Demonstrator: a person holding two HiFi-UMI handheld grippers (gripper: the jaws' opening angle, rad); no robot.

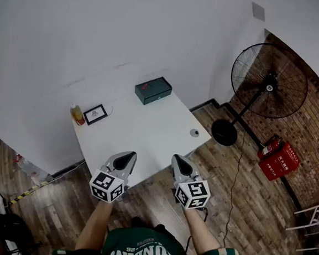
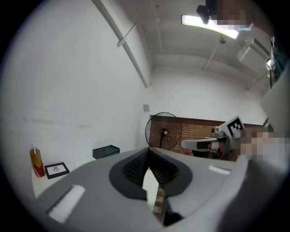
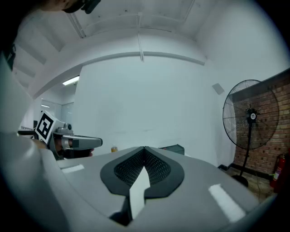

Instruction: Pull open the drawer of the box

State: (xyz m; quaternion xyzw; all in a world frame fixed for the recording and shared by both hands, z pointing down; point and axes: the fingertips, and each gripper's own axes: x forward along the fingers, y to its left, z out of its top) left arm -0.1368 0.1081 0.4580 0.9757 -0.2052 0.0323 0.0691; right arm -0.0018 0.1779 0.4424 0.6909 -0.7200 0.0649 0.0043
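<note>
Box (image 1: pixel 153 90) — small and dark — sits at the far edge of the white table (image 1: pixel 148 134), well apart from both grippers, which are at its near edge. Only the head view shows the whole table. The left gripper (image 1: pixel 124 161) and right gripper (image 1: pixel 179 163) each have their jaws pressed together, holding nothing.

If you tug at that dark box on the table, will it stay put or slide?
The box is low and wide, so tipping seems unlikely. It seems to sit loose on a smooth white table, so it may slide when pulled. Its weight can't be judged.
</note>
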